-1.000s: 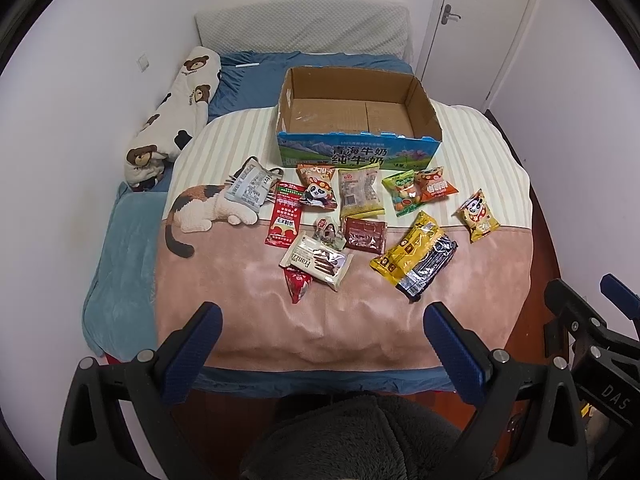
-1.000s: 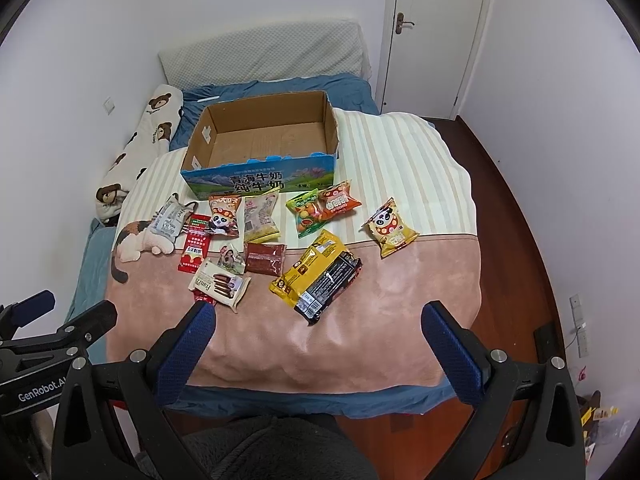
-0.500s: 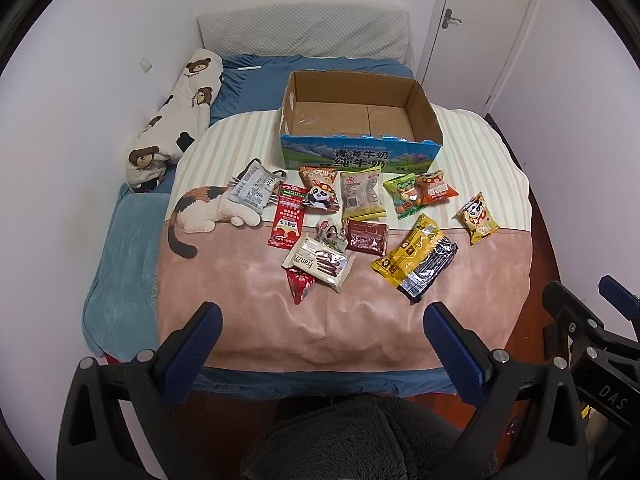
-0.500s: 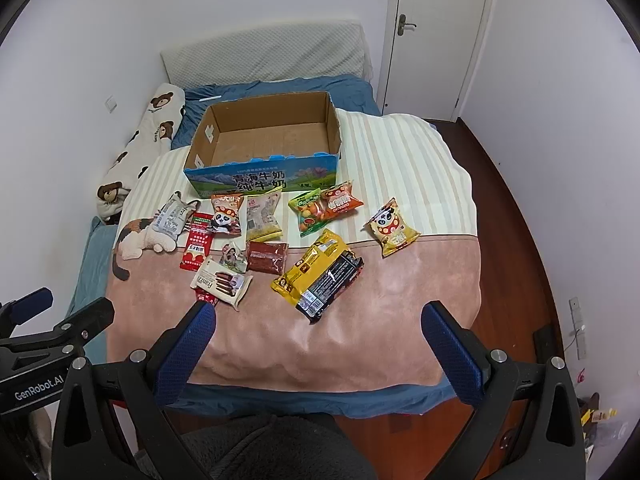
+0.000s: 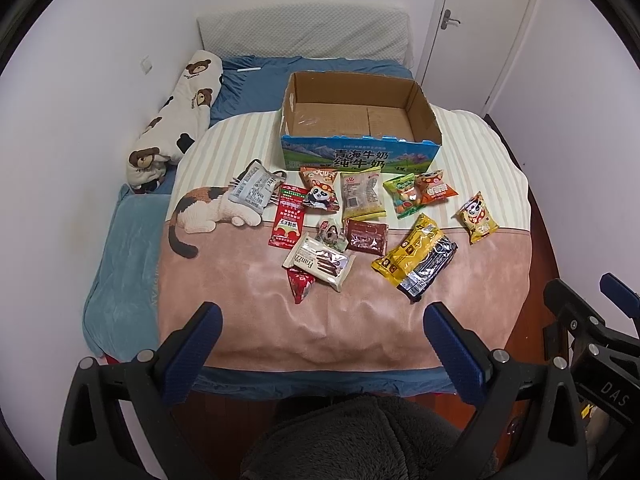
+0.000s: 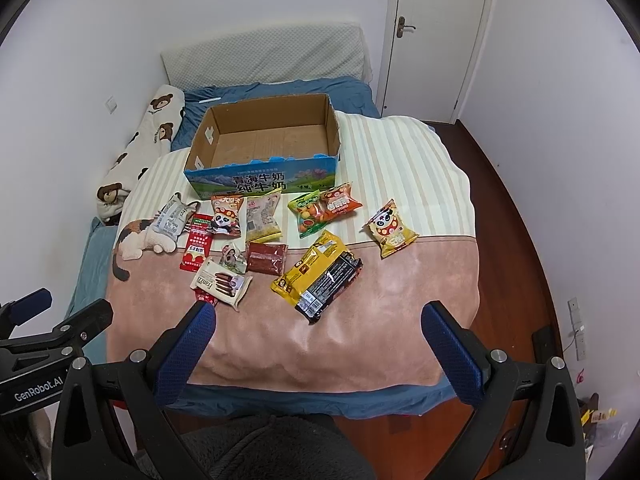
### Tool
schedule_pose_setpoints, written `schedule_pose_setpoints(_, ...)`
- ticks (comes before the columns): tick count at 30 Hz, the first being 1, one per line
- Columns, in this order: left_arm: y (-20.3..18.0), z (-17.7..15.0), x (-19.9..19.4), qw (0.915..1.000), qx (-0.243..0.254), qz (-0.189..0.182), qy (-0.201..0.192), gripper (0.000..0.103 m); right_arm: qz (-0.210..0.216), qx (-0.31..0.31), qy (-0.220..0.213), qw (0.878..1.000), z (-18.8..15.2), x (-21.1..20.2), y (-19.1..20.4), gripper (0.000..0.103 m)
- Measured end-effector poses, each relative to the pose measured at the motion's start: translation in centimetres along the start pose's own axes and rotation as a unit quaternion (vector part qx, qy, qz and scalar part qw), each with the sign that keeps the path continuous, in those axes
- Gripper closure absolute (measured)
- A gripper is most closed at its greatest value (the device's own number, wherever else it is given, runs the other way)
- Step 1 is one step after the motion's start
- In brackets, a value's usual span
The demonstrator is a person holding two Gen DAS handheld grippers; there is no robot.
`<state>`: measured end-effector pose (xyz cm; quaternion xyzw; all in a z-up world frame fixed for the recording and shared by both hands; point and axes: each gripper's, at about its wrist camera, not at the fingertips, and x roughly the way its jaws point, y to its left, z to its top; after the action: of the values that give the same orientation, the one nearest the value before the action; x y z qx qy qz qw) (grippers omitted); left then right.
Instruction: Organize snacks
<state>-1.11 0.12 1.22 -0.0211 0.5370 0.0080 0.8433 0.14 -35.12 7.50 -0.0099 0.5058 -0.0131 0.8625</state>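
Note:
Several snack packets lie spread on the bed's blanket in front of an open, empty cardboard box (image 5: 360,148) (image 6: 262,178). Among them are a yellow-and-black pack (image 5: 414,262) (image 6: 318,276), a white Franzzi wafer pack (image 5: 318,262) (image 6: 222,282), a red sachet (image 5: 289,216) (image 6: 197,246), a panda bag (image 5: 477,218) (image 6: 391,228) and a grey pouch (image 5: 254,190) (image 6: 172,220). My left gripper (image 5: 322,346) is open at the near edge of the bed, holding nothing. My right gripper (image 6: 318,342) is open too, well short of the packets.
A bear-print bolster (image 5: 176,116) and a grey pillow (image 5: 304,34) lie at the head of the bed. A white door (image 6: 434,36) stands at the back right, over dark wood floor (image 6: 516,216). A person's dark fleece sleeve (image 5: 352,436) fills the bottom of both views.
Both views have drifted slightly downward and back. The packets and box have not moved, and both grippers stay open.

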Motion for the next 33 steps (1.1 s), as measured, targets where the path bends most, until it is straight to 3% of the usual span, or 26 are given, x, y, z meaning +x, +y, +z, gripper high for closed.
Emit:
schedule_pose_setpoints(27,0.2,-0.2,-0.1,1.0,-0.001,-0.002,-0.002,0.0,0.003,0.0,-0.002,1.0,0.1,-0.3,0.1,0.0)
schedule_pose_setpoints(33,0.7,1.4,1.6,0.9997,-0.02,0.013,-0.003,0.0,0.01,0.029,0.015,0.999,0.6,2.6,-0.9,0.0)
